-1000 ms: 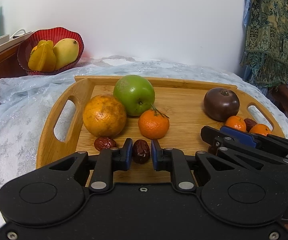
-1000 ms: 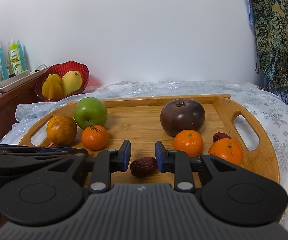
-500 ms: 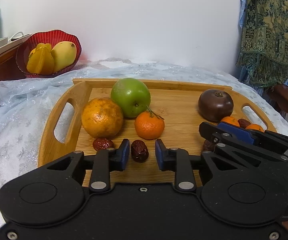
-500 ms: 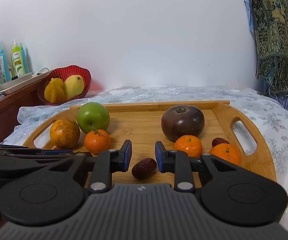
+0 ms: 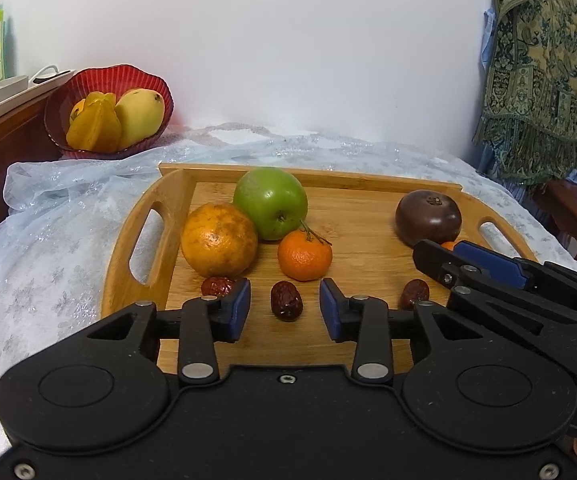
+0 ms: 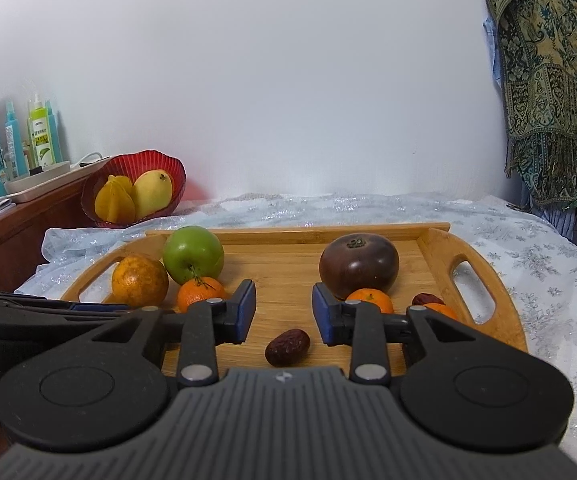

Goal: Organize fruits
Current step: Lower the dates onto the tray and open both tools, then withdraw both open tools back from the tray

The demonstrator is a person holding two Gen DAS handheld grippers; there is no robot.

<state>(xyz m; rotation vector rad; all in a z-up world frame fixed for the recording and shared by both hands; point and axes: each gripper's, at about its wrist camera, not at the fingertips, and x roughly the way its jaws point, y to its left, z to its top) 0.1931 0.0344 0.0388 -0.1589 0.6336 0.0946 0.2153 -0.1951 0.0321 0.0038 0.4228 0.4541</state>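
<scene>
Nearest the lens, the left gripper [image 5: 284, 308] is spreading its blue pads [image 5: 241, 308] apart, and a dark red jujube [image 5: 286, 301] is lying loose on the wooden tray [image 5: 368, 264] between them, touched by neither pad. Over on the other camera, the right gripper [image 6: 283, 312] is widening its jaws too, with its own red date [image 6: 287, 347] sitting free on the boards at six o'clock from the gap, clear of both pads. Going back to the left view, another jujube [image 5: 217, 286] is peeking out at ten o'clock from the left pad, and a fourth one [image 5: 414, 293] is resting at three o'clock, just below the right gripper's fingers crossing the frame. Moving farther out, a small mandarin [image 5: 304, 255] is sitting at twelve o'clock from the loose jujube, with a big mottled orange [image 5: 219, 239] at eleven o'clock and a green apple [image 5: 270, 203] pressing in behind the two. On the right view, a dark purple tomato-like fruit [image 6: 359, 265] is standing at one o'clock, with two mandarins [image 6: 369, 300] tucked in front of it. Far back at ten o'clock, a red bowl [image 5: 88, 84] is holding a starfruit [image 5: 94, 123] and a mango [image 5: 139, 116] against the white wall.
</scene>
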